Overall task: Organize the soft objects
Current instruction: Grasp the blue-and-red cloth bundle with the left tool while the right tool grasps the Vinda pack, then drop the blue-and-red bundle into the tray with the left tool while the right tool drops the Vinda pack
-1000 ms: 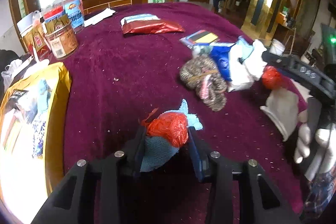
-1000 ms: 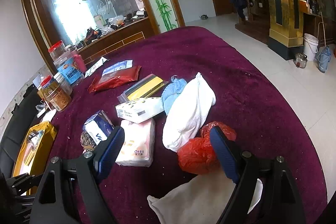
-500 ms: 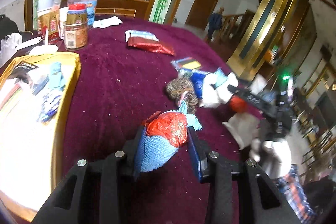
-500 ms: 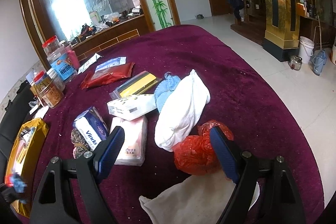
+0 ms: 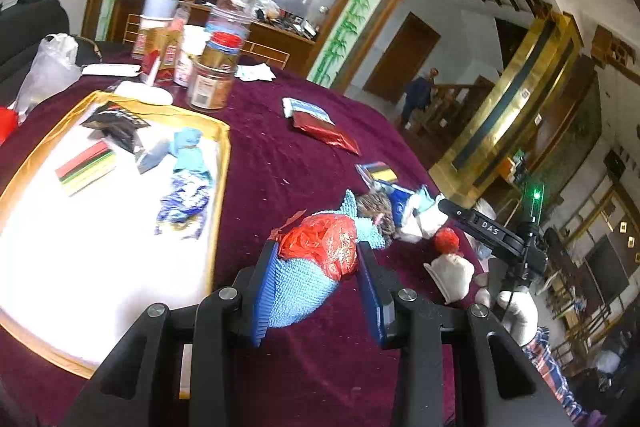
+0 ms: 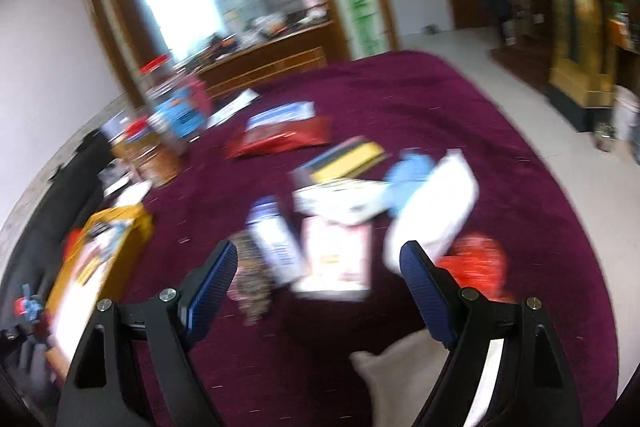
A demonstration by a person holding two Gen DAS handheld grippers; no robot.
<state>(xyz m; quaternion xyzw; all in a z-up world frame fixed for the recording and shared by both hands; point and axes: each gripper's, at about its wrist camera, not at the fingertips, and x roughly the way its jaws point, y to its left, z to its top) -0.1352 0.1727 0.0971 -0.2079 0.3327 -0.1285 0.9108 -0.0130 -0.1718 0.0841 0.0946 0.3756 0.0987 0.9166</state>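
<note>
Our left tongs [image 5: 316,291] are clamped on a soft bundle: a light blue knitted cloth [image 5: 296,291] with a crumpled red plastic bag [image 5: 326,241] bunched on top of it. Both blue pads press its sides, and the bundle hangs above the dark red velvet tabletop [image 5: 280,163]. Just to its left lies the gold-rimmed tray with a white base [image 5: 222,163], which carries a striped card box [image 5: 86,167], a dark packet [image 5: 116,121] and a blue patterned cloth [image 5: 186,203].

Our right tongs [image 6: 316,291] stand wide with nothing between the pads. Their view is blurred. Beyond them on the tabletop we see a loose pile: a white cloth pouch [image 6: 434,215], a pink tissue pack [image 6: 336,263], a blue and white tissue pack [image 6: 276,239], a brown speckled knitted piece [image 6: 250,279] and another red plastic bag [image 6: 478,265] at the right. A pale cloth [image 6: 400,375] lies under the right finger. In the left view, the right tongs [image 5: 448,207] sit over that same pile, held by a white-gloved hand [image 5: 516,311].
</note>
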